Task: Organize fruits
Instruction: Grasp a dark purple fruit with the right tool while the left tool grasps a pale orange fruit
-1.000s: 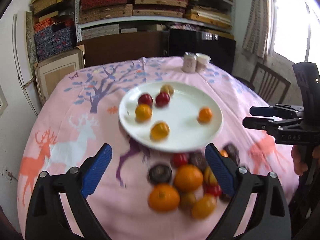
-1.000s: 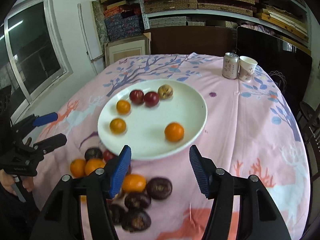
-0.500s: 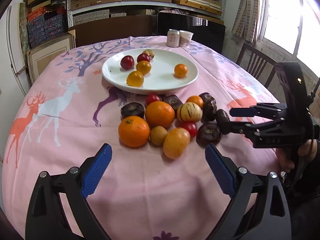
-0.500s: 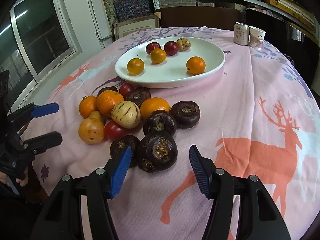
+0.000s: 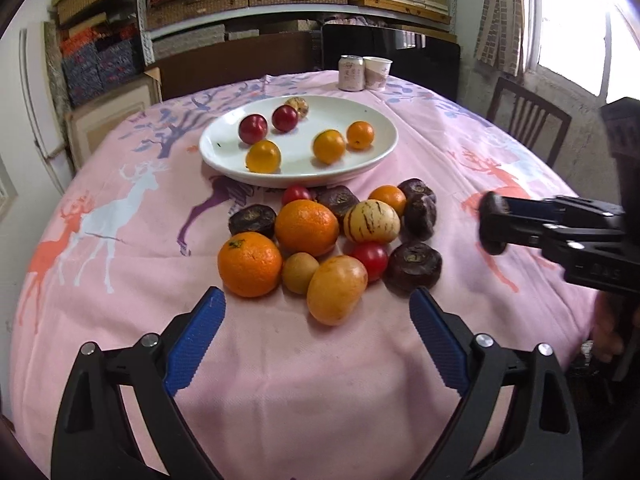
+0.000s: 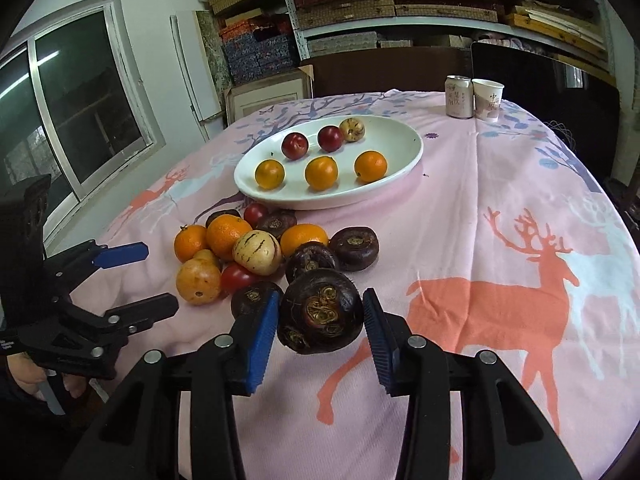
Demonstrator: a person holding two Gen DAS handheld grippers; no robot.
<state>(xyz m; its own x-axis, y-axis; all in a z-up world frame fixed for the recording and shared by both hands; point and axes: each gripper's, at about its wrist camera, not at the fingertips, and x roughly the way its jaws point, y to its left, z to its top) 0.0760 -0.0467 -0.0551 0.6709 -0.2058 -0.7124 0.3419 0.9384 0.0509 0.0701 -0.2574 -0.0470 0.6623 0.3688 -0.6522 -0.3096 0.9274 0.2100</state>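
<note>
A white plate [image 5: 372, 160] at the table's middle holds two red fruits, a pale striped one and three orange ones. In front of it lies a pile of fruit: oranges [image 5: 306, 227], a striped pale melon [image 5: 371, 221], red tomatoes and dark purple fruits. My right gripper [image 6: 320, 300] is closing, and both blue pads touch a dark purple fruit [image 6: 320, 316] at the pile's near edge. My left gripper [image 5: 316, 300] is closing a little but stands wide, with nothing between its pads. A yellow-orange fruit [image 5: 337, 290] lies just ahead of it.
A drink can [image 5: 351, 73] and a paper cup [image 5: 377, 73] stand at the table's far edge. A wooden chair [image 5: 528, 120] is at the right, and packed shelves fill the back wall. Pink cloth [image 6: 500, 320] lies bare right of the pile.
Both grippers came back from the plate and down toward the near pile. The right jaws narrowed from wide apart onto the dark purple fruit. The left jaws stayed wide.
</note>
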